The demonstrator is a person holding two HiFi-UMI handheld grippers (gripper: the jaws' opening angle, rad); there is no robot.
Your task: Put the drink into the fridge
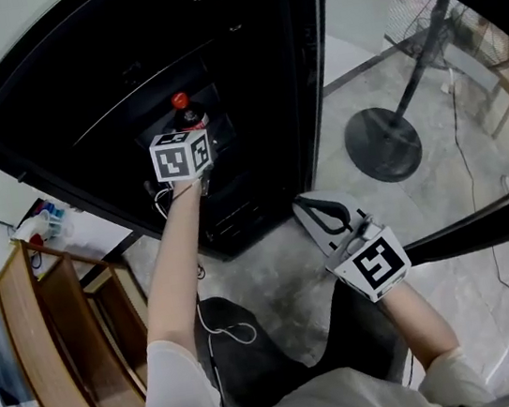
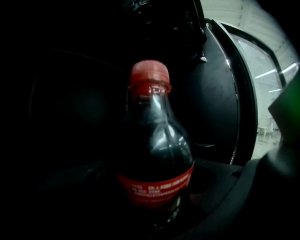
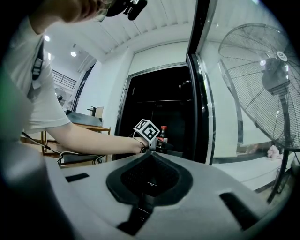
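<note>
A dark cola bottle (image 2: 154,154) with a red cap and red label stands upright on a shelf inside the black fridge (image 1: 237,20). From the head view only its cap and neck (image 1: 183,106) show above the marker cube. My left gripper (image 1: 192,129) reaches into the fridge with the bottle between its jaws. The right-hand finger (image 2: 276,187) stands a little apart from the bottle; the other finger is lost in the dark. My right gripper (image 1: 317,209) hangs outside the fridge, low and to the right, shut and empty. From there the bottle (image 3: 162,133) shows past the left gripper's cube.
The fridge's glass door (image 1: 333,91) stands open to the right of the left arm. A pedestal fan (image 1: 383,142) stands on the grey floor beyond the door. A wooden shelf unit (image 1: 66,340) is at the left. A white cable (image 1: 226,330) lies near the person's feet.
</note>
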